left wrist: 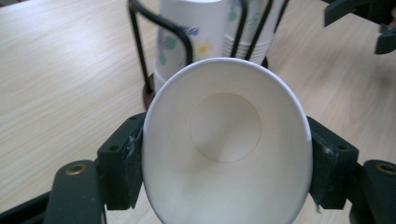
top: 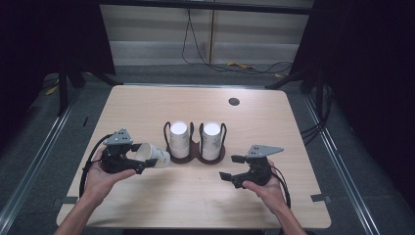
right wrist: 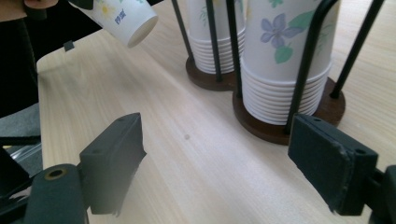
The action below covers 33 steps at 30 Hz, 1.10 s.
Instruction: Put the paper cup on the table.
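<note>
A dark two-slot cup holder stands mid-table with two stacks of white flowered paper cups, the left stack and the right stack. My left gripper is shut on a single paper cup, held on its side just left of the holder, its base toward the holder. In the left gripper view the cup shows its open mouth squeezed oval between the pads. My right gripper stands open and empty, front right of the holder; its view shows the holder close ahead.
A round cable hole sits in the tabletop at the back right. Cables lie on the floor beyond the table. Bare wood spreads in front of the holder between my two hands.
</note>
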Motion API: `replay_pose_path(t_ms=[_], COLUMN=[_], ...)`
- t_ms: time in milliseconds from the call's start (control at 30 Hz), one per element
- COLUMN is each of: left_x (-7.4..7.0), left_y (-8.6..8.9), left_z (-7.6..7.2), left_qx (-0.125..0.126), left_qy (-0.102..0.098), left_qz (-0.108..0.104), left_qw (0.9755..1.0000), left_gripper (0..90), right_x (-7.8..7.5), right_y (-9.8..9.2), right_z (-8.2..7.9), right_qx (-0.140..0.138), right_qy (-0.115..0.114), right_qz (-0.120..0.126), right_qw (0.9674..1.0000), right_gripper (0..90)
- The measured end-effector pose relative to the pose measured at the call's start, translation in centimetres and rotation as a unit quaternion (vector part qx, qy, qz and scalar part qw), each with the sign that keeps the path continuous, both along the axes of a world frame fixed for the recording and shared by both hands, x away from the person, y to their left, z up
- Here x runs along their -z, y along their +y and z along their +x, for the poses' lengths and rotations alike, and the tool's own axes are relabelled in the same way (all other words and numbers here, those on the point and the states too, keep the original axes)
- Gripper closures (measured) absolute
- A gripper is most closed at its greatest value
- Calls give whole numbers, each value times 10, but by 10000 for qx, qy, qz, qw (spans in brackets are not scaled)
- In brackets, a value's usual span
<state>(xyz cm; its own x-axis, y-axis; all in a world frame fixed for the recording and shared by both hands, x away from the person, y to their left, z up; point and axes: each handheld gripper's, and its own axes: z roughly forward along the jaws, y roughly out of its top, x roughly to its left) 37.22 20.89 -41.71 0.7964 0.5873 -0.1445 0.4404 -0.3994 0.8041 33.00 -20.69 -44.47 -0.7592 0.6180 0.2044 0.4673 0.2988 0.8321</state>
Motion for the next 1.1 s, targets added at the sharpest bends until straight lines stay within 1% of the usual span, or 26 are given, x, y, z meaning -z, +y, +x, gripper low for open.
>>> replay_pose_path(t_ms=[67,100,167,300,367,433,467,500,533,600,633,667,700,733,867,933,967,1033,1067,1100], left_x=[1,1,2,6,8,8,8,8,9,9,10,10,11,12,14,14,14,13,12,12], left_y=[4,6,9,12,13,15,16,17,18,20,21,23,23,24,28,28,28,28,29,29], left_z=[4,5,9,17,20,23,24,26,28,32,35,37,40,42,52,56,57,61,62,64], left_qx=[-117,-167,-221,-280,-307,-364,-391,-428,-481,-561,-630,-721,-772,-798,-888,-964,-977,-990,-999,-1037], left_qy=[-6,22,72,156,185,176,208,201,264,300,362,381,447,501,613,626,643,589,582,581], left_qz=[75,83,132,356,400,409,393,440,467,599,591,662,740,737,927,1019,1015,1176,1182,1231], left_qw=[9999,9998,9996,9989,9986,9983,9982,9979,9974,9962,9956,9945,9933,9928,9898,9881,9879,9864,9862,9852], left_gripper=[267,267,267,264,262,262,261,261,257,254,253,249,249,249,249,249,249,249,249,248], right_x=[-1,-1,-2,0,0,1,1,1,1,2,2,2,2,2,4,4,4,4,5,5], right_y=[0,0,0,1,2,3,3,3,3,2,2,2,2,2,4,4,4,3,3,3], right_z=[1,1,2,2,2,2,3,3,3,4,4,4,4,4,5,5,6,6,6,6], right_qx=[33,30,33,19,-32,-61,-67,-63,-62,-61,-56,-58,-58,-69,-111,-103,-107,-98,-94,-96], right_qy=[-4,-26,-37,17,37,41,45,55,60,71,74,73,71,74,114,116,110,125,129,131], right_qz=[48,24,52,30,39,39,34,29,28,34,33,30,35,20,33,29,29,10,12,-1], right_qw=[10000,10000,10000,10000,10000,10000,10000,10000,10000,9999,10000,10000,10000,9999,9999,9999,9999,9999,9999,9999], right_gripper=[184,184,182,179,175,173,171,170,169,169,169,169,168,168,163,163,163,163,163,163])
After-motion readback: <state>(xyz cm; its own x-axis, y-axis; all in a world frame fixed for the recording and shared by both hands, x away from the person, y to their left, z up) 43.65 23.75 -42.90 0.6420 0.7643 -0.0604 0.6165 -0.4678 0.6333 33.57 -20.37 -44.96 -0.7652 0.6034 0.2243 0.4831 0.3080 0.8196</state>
